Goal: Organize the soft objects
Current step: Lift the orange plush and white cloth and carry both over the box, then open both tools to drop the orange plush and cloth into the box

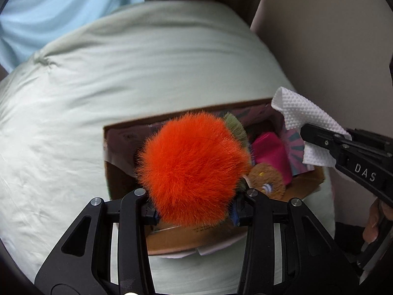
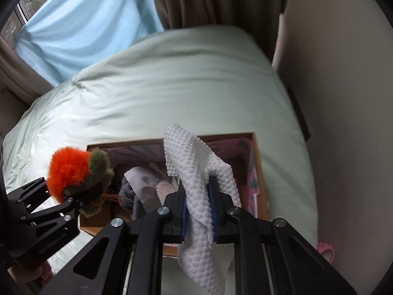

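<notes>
One box (image 2: 259, 169), one orange pompom (image 1: 191, 169), one white cloth (image 2: 199, 169), one pink toy (image 1: 270, 154), one brown plush (image 1: 267, 179), two grippers (image 1: 194, 211) (image 2: 198, 211).

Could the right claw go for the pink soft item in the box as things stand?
Probably not yet. The right claw is shut on the white cloth, so it has no free grip. The pink item lies uncovered in the open box.
</notes>
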`<state>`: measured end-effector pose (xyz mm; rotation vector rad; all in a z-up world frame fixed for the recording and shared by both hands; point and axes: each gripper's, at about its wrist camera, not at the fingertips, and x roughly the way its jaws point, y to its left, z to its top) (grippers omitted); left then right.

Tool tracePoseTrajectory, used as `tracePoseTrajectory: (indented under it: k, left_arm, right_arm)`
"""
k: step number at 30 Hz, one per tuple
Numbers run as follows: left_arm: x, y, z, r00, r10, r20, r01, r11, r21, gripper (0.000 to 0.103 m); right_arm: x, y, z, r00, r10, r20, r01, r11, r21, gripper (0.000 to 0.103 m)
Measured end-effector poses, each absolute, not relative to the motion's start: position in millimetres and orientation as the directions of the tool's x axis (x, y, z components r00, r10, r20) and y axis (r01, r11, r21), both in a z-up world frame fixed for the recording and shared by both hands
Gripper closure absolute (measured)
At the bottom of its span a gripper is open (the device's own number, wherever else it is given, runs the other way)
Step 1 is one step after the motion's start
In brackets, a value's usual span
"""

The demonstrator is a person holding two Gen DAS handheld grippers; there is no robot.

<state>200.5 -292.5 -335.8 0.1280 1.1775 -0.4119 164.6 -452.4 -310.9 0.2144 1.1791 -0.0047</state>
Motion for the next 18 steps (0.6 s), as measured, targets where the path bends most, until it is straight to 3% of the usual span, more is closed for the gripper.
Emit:
tracePoseTrajectory:
  k: [8,10,11,12,13,14,15,18]
  left_arm:
    - [204.3,-298.2,-366.7,0.236,-0.201,-0.951,0.392,0.915,-0.096,0.067]
    - [201.9,-300.4,-362.4,0.244,-0.217,-0.945,0.412,0.906,-0.102,0.058]
    - [200.1,-301.6,-360.8,0.249,-0.205,-0.947,0.419,0.904,-0.085,0.037]
    - [199.4,-303.0,-359.5,0.253,-0.189,-0.949,0.422,0.904,-0.067,0.008]
    - [201.0,-302.7,-360.1,0.257,-0.172,-0.951,0.422,0.905,-0.050,0.000]
    - [203.1,-301.7,-360.8,0.260,-0.166,-0.951,0.424,0.905,-0.042,0.000]
    - [203.7,-299.9,-362.6,0.248,-0.161,-0.955,0.423,0.905,-0.042,0.000]
    - [203.7,-294.3,-368.0,0.227,-0.154,-0.962,0.411,0.910,-0.049,0.000]
  right_arm:
    - [181.3,-452.3,-345.4,0.309,0.158,-0.938,0.095,0.976,0.196,0.089]
    - [186.7,-453.6,-350.5,0.294,0.172,-0.940,0.103,0.972,0.210,0.088]
    - [189.0,-455.2,-352.5,0.286,0.181,-0.941,0.104,0.970,0.218,0.081]
    - [192.1,-455.3,-354.1,0.281,0.191,-0.940,0.107,0.968,0.229,0.073]
    - [194.2,-454.9,-354.4,0.286,0.204,-0.936,0.108,0.964,0.243,0.046]
    - [195.0,-455.3,-353.5,0.295,0.221,-0.930,0.108,0.959,0.262,0.012]
    - [196.0,-455.7,-352.0,0.304,0.232,-0.924,0.110,0.955,0.276,0.001]
    - [193.2,-459.6,-349.4,0.312,0.226,-0.923,0.131,0.952,0.278,0.000]
